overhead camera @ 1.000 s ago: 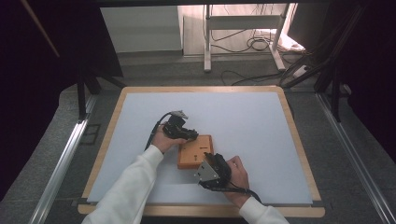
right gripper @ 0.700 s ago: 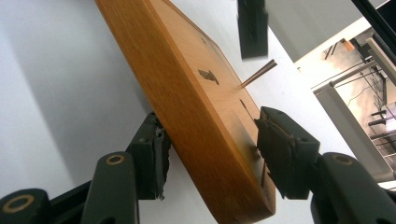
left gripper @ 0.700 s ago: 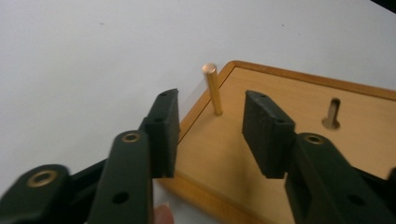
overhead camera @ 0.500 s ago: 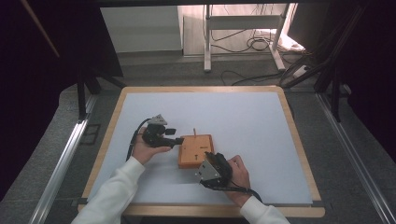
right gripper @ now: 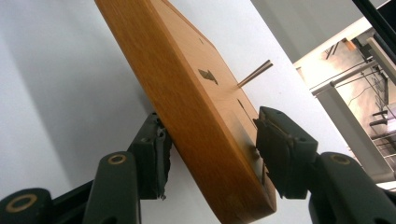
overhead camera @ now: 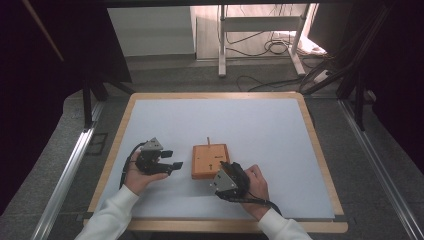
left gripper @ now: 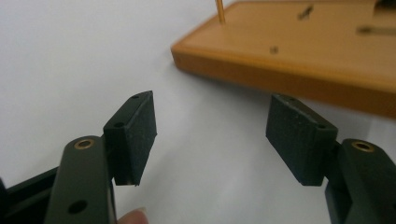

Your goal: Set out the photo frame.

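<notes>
One wooden block held at its near edge by the right gripper; left gripper idle beside it.

Tabletop [overhead camera: 280,130]: one white surface with a wood border, carrying one block. Wooden block [overhead camera: 210,161] is seen slightly toward the near edge, roughly central left-to-right; one thin pin [overhead camera: 208,141] stands up at its far side, and a few small slots and holes are cut in the top face. Right gripper [overhead camera: 228,176] is clamped across the block's thickness at the near-right corner, one finger under, one on top, likely to steady or tip it. Left gripper [overhead camera: 170,160] is parked just left of the block, not touching; its fingers [left gripper: 133,133] are spread wide with nothing between them, probably kept clear until needed.
</notes>
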